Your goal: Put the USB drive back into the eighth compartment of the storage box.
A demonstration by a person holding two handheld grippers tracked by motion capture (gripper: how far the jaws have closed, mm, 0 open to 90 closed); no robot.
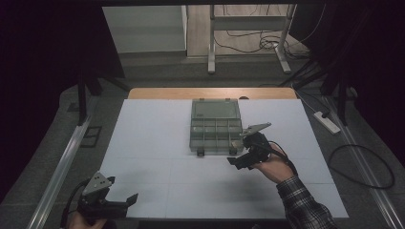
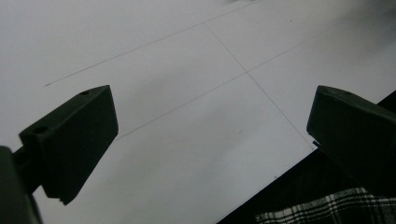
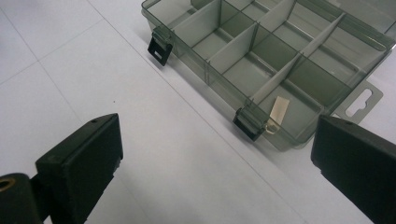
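A clear grey compartment box (image 1: pixel 215 132) lies open in the middle of the white table, its lid folded back toward the far side. In the right gripper view the box (image 3: pixel 261 60) shows several dividers, two black latches (image 3: pixel 160 46) on its near wall, and a small pale strip (image 3: pixel 279 111) in the compartment by the right latch. My right gripper (image 1: pixel 242 151) hovers open just at the box's near right corner, empty. My left gripper (image 1: pixel 120 196) rests open and empty near the table's front left edge; its jaws (image 2: pixel 210 135) stand wide over bare white surface.
The white table (image 1: pixel 157 157) has faint seam lines. A wooden edge shows behind it. A power strip (image 1: pixel 326 121) and cables lie on the floor at right, metal frame legs (image 1: pixel 210 47) stand beyond the table. A plaid sleeve (image 1: pixel 305 205) comes in at bottom right.
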